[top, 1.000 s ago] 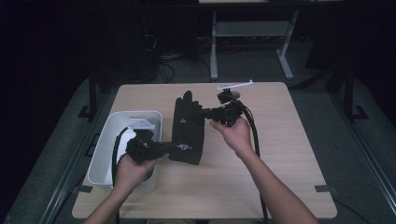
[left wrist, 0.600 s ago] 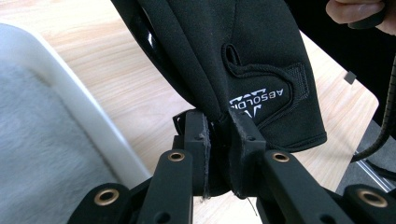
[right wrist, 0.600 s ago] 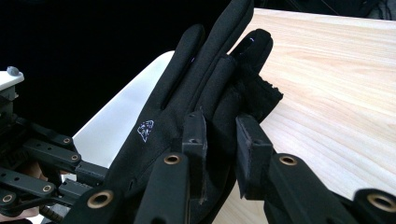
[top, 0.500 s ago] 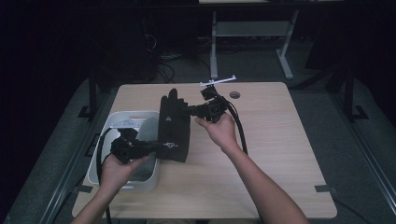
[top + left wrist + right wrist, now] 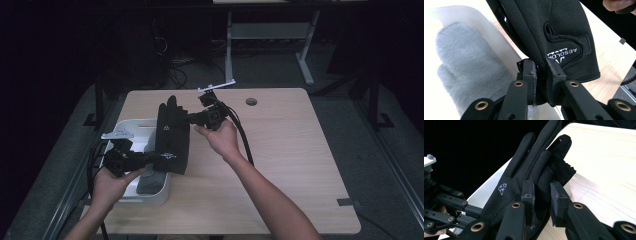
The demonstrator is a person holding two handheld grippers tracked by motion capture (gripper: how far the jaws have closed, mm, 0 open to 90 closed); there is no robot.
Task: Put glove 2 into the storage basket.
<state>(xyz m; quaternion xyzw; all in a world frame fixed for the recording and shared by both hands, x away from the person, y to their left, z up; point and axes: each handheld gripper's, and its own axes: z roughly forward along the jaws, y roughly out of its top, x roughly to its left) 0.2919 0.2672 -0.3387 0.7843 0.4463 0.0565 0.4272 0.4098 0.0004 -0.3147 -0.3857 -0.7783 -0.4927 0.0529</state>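
— Wooden table (image 5: 300, 165) up close: left gripper (image 5: 150, 158) pinches the glove (image 5: 172, 135) cuff over the white bin (image 5: 150, 196).
— Grey mitten (image 5: 471, 75) lies inside it! Farther on, right gripper (image 5: 192, 119) clamps the glove's fingers, hole (image 5: 251, 101) beyond.

A glove (image 5: 171, 137) is held stretched between the two grippers, above the left half of the table (image 5: 300, 165). The left gripper (image 5: 150, 159) pinches its cuff end at the near side, over the bin (image 5: 131, 195), and the right gripper (image 5: 192, 119) pinches its finger end on the far side. The bin sits at the table's left edge, partly beneath the glove, and a furry mitten (image 5: 471, 75) lies inside it. A round hole (image 5: 251, 101) sits in the tabletop near the far edge, right of the right gripper. Desk legs (image 5: 305, 60) stand on the floor behind the table.
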